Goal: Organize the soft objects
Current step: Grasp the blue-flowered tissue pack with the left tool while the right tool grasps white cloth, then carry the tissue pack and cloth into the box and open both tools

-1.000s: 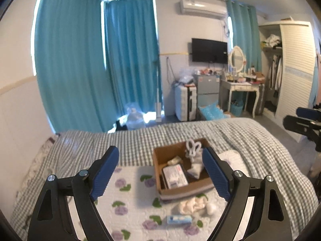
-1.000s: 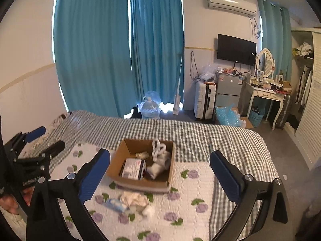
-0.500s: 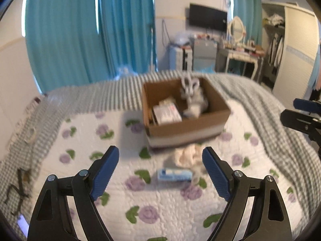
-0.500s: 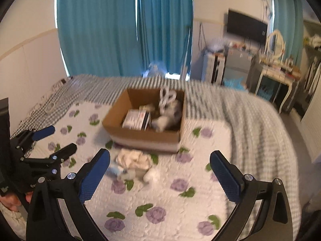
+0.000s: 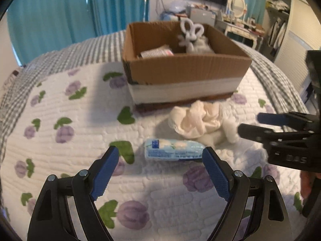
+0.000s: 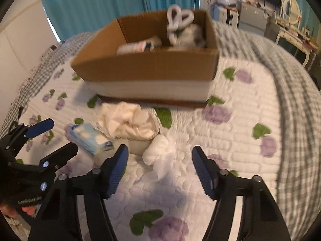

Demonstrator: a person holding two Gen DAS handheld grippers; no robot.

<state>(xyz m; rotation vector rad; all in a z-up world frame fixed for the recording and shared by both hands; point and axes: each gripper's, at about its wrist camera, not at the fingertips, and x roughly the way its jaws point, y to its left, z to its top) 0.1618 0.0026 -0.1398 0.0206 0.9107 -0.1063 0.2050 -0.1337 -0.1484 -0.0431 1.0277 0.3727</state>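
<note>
A cardboard box (image 5: 186, 74) stands on the flowered quilt (image 5: 76, 124), also in the right wrist view (image 6: 148, 74); it holds a white looped soft toy (image 5: 190, 32) and a packet. In front of it lie a crumpled cream cloth (image 5: 196, 120) (image 6: 130, 120), a blue tissue pack (image 5: 172, 149) (image 6: 90, 138) and a small white roll (image 6: 158, 150). My left gripper (image 5: 160, 164) is open, just short of the tissue pack. My right gripper (image 6: 159, 160) is open, just short of the white roll, and shows at the right of the left view (image 5: 260, 123).
The quilt lies on a grey checked bedspread (image 6: 291, 80). Teal curtains (image 5: 60, 10) hang behind. A dressing table (image 5: 240, 28), a wardrobe (image 5: 284, 30) and a suitcase stand at the back right of the room.
Both grippers have come down and forward toward the items in front of the box. The box and items now look much larger and closer. Both stay open.
</note>
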